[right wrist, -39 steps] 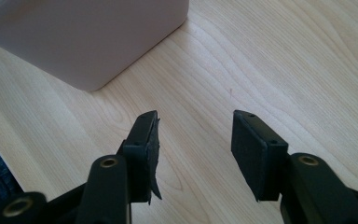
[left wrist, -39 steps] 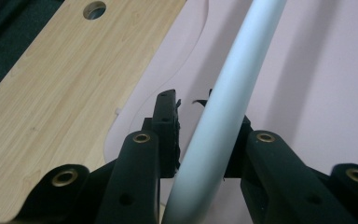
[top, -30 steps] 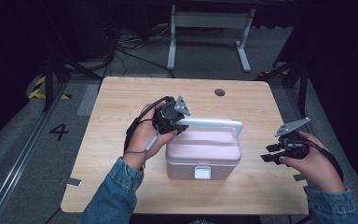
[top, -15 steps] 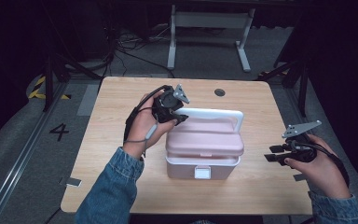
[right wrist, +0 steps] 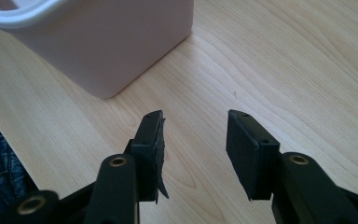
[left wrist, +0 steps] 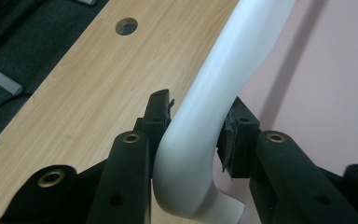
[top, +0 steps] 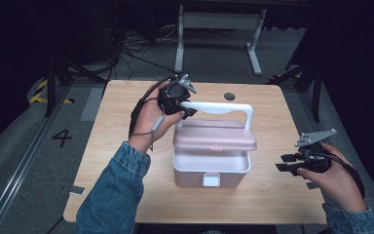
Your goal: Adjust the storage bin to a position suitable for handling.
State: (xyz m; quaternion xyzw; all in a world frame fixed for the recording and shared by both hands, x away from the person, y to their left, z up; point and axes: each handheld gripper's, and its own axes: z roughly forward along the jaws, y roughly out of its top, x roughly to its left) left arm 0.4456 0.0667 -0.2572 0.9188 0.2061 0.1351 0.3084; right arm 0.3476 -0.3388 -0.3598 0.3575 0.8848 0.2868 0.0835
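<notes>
A pink box [top: 210, 168] with a white latch stands mid-table. Its pink lid [top: 214, 136] is lifted off the rim and tilted, hanging from a white handle [top: 224, 108]. My left gripper [top: 181, 106] is shut on the left end of the white handle [left wrist: 200, 112], both pads pressing its sides. My right gripper [top: 286, 163] stands open to the right of the box, low over the table, nothing between its fingers. In the right gripper view the right gripper [right wrist: 193, 140] faces bare wood, with the box's pink corner [right wrist: 107, 42] ahead to the left.
The wooden table [top: 121, 141] has a round cable hole [top: 230, 96] near its far edge. A white table frame [top: 219, 29] and cables lie on the dark floor beyond. A floor mark "4" [top: 61, 137] sits to the left.
My left gripper has raised the white handle, lifting the lid up off the box and opening a gap. My right gripper has drawn back to the right, away from the box.
</notes>
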